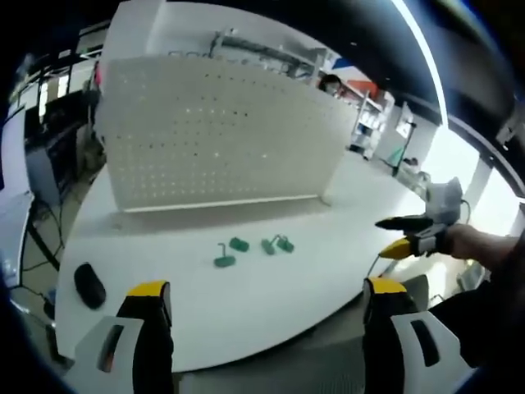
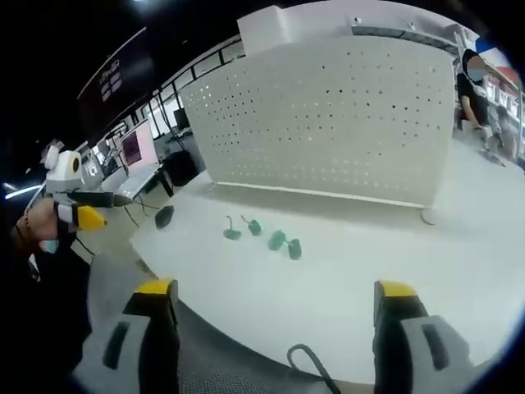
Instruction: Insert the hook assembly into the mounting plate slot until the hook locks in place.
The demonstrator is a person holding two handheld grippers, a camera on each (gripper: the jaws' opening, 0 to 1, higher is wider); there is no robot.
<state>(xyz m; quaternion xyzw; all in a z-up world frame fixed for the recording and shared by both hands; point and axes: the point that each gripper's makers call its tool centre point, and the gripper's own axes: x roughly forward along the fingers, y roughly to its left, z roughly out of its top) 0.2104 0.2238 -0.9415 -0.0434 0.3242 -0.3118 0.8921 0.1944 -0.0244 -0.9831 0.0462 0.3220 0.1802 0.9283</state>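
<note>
Hovering back from the white surface, both grippers hold nothing. In the left gripper view, the left gripper rises from the bottom with its yellow-tipped fingers spread wide apart and only bare surface between them. The right gripper comes in from the right edge of that view, held in a person's hand just off the surface's edge, its dark and yellow tips a little apart.

Over in the right gripper view, the right gripper shows its own fingers wide apart as well, and the left gripper sits at the far left, gripped by a hand.

Now the task's pieces: four small green hook parts lie loose on the surface in a short row, in front of the pegboard and well apart from both grippers (they are too small to tell one from another). The right gripper view has the same green cluster near the middle of the surface.

Behind them stands the white perforated mounting plate, upright on the surface, a wide pegboard panel dotted with holes.

A dark mouse-like object rests near the surface's left edge, and it also appears in the right gripper view by that edge.
</note>
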